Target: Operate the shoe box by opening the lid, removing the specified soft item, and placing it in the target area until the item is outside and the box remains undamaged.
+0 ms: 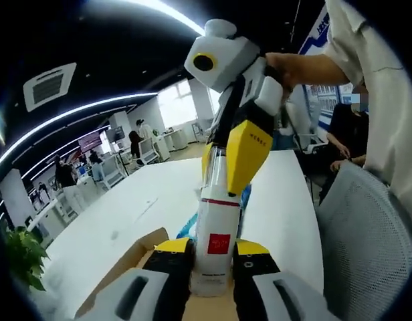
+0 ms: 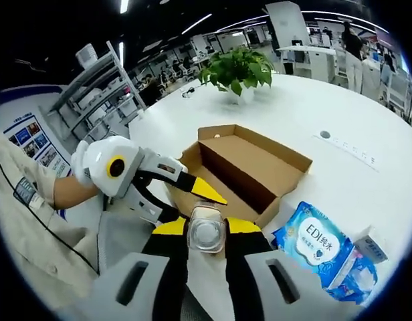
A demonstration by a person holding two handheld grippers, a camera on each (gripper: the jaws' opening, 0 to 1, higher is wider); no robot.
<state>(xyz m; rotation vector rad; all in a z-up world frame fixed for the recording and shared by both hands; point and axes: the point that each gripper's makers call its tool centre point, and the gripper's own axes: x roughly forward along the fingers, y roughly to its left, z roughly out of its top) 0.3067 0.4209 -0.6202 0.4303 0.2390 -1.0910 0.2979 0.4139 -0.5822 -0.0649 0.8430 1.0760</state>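
Note:
A white bottle (image 1: 213,227) with a red square label and a clear end (image 2: 207,231) is held over the open cardboard shoe box (image 2: 256,167). My left gripper (image 1: 213,249) is shut on its lower part. My right gripper (image 2: 207,227) is shut on its clear end and reaches down from above in the left gripper view (image 1: 229,160). The left gripper (image 2: 202,194) comes in from the left in the right gripper view, its yellow fingers at the bottle. The box interior that shows is bare brown card. A blue pack of wipes (image 2: 314,244) lies on the white table beside the box.
A small white carton (image 2: 370,245) lies next to the wipes. A potted plant (image 2: 239,67) stands behind the box on the round white table (image 2: 306,114). A person's sleeve (image 2: 19,221) and a grey mesh chair (image 1: 366,234) are close by. Desks and people fill the office behind.

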